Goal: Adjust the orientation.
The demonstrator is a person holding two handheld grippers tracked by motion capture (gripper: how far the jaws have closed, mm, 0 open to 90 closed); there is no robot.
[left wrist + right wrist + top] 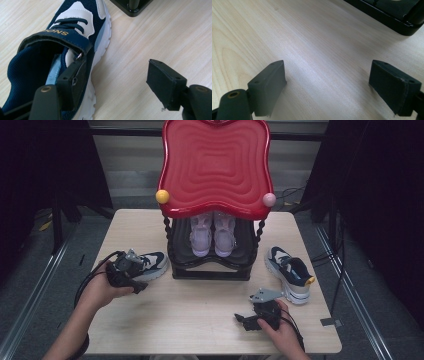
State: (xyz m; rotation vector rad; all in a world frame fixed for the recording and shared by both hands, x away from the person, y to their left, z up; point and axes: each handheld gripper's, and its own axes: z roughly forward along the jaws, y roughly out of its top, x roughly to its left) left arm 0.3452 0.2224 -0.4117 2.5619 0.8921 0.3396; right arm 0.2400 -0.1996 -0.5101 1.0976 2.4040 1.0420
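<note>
A navy and white sneaker (152,262) lies on the table left of the rack, its toe toward the rack. My left gripper (134,266) is at its heel end. In the left gripper view one jaw sits inside the sneaker's (75,25) opening beside the strap ring and the other hangs over bare wood, so my left gripper (116,67) straddles the shoe's side wall without pinching it. The matching sneaker (290,272) lies right of the rack. My right gripper (245,321) rests open near the front edge, and nothing lies between the jaws of my right gripper (328,68).
A black shoe rack with a red wavy top tray (216,165) stands at the table's middle back, a pair of pink shoes (212,235) on its lower shelf. Its black base (387,15) lies ahead of my right gripper. Pale wooden table (200,310); cables trail off both sides.
</note>
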